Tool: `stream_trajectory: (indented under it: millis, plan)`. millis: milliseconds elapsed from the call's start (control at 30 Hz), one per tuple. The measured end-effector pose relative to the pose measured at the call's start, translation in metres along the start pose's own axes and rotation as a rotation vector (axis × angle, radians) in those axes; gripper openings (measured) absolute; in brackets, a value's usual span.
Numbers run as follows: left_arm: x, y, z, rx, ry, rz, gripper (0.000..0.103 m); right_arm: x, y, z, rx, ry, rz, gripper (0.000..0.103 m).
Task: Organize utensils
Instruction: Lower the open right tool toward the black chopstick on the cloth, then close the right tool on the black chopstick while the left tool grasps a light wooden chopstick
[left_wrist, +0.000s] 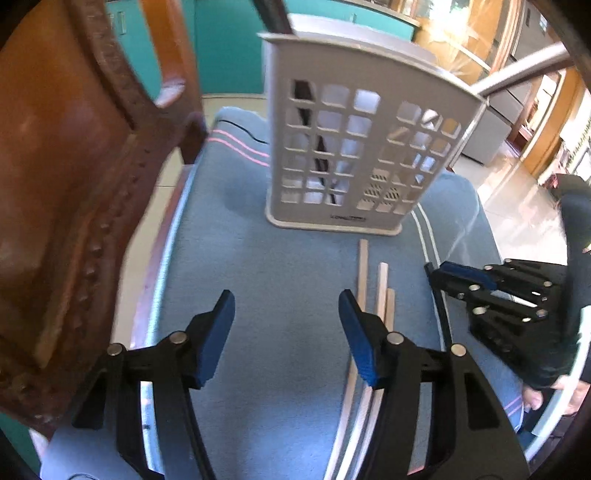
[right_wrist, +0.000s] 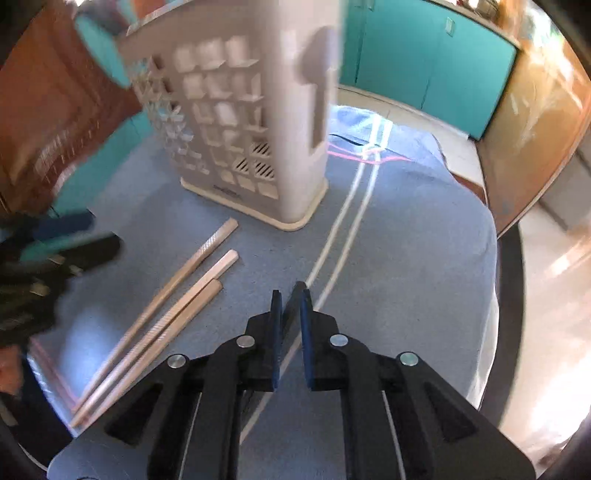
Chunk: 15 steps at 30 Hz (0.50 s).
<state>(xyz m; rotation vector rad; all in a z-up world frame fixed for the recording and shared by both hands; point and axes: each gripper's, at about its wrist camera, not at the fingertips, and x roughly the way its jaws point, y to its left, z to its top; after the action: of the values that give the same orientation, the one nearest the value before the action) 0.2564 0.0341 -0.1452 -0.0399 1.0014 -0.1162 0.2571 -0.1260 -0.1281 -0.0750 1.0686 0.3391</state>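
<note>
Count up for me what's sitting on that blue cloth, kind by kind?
Wooden chopsticks: 3, lying loose side by side
Utensil holder: 1, standing upright, with a dark utensil already inside
Total: 4

Two wrist fisheyes, both pitched steeply down onto the cloth-covered table (left_wrist: 295, 266).

Left wrist view sits close above the table, looking along its own tool (left_wrist: 286, 334) toward the front of the utensil holder (left_wrist: 365, 147); the right tool (left_wrist: 436, 277) shows at its right edge. Right wrist view looks along its tool (right_wrist: 290, 301) from the holder's corner side, the left tool (right_wrist: 79, 230) blurred at left. Shared: holder, chopsticks (right_wrist: 166, 306), striped cloth.
</note>
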Motion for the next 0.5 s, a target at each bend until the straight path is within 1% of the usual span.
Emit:
stream_trajectory:
  millis: [67, 167, 200, 233, 267, 333, 400, 500]
  plan:
    - [0.006, -0.007, 0.002, 0.019, 0.006, -0.005, 0.059, -0.008, -0.009, -0.005, 0.024, -0.003, 0.005, 0.019]
    - [0.019, -0.018, 0.007, 0.048, 0.023, -0.013, 0.059, -0.015, -0.017, -0.017, 0.054, 0.002, 0.022, 0.020]
    - [0.023, -0.021, 0.008, 0.053, 0.026, -0.016, 0.059, -0.014, -0.016, -0.009, 0.060, 0.006, 0.027, 0.020]
    - [0.026, -0.025, 0.010, 0.059, 0.030, -0.022, 0.059, -0.013, -0.016, -0.010, 0.067, 0.011, 0.032, 0.021]
    - [0.030, -0.028, 0.011, 0.065, 0.035, -0.028, 0.053, -0.012, -0.013, -0.010, 0.068, 0.014, 0.035, 0.021]
    - [0.037, -0.036, 0.011, 0.085, 0.052, -0.027, 0.047, -0.005, -0.014, -0.010, 0.063, 0.020, 0.047, 0.022]
    - [0.044, -0.041, 0.010, 0.093, 0.069, -0.022, 0.047, -0.002, -0.010, -0.009, 0.055, 0.028, 0.053, 0.023]
    - [0.052, -0.044, 0.006, 0.104, 0.090, -0.007, 0.047, 0.002, -0.002, -0.006, 0.045, 0.034, 0.057, 0.027]
